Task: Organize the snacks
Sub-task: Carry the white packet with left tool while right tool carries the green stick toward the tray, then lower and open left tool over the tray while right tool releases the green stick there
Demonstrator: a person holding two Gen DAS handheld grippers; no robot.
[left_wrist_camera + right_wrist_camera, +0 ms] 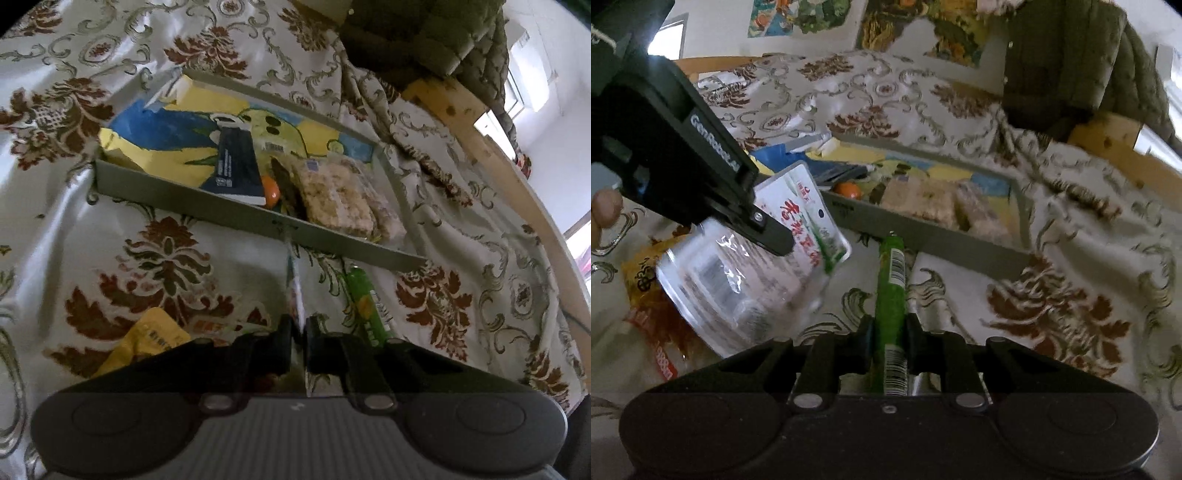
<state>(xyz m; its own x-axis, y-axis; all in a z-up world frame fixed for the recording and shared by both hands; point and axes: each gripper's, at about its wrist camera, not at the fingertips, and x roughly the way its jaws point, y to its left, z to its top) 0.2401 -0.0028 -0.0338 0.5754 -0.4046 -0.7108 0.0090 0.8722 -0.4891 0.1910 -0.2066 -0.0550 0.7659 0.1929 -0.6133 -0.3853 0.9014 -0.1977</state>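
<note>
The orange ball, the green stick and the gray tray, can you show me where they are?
orange ball [849, 189], right wrist view, its round top.
green stick [891, 280], right wrist view, middle of its wrapper.
gray tray [236, 210], left wrist view, its near wall.

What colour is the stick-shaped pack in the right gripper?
Green stick pack with a white barcode label; clearest in the right wrist view.

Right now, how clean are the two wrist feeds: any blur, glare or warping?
Left wrist: mostly sharp, fisheye bends the tray, window blown out. Right wrist: motion blur smears the tray and clear packet, which shows glare; green stick sharper.
</note>
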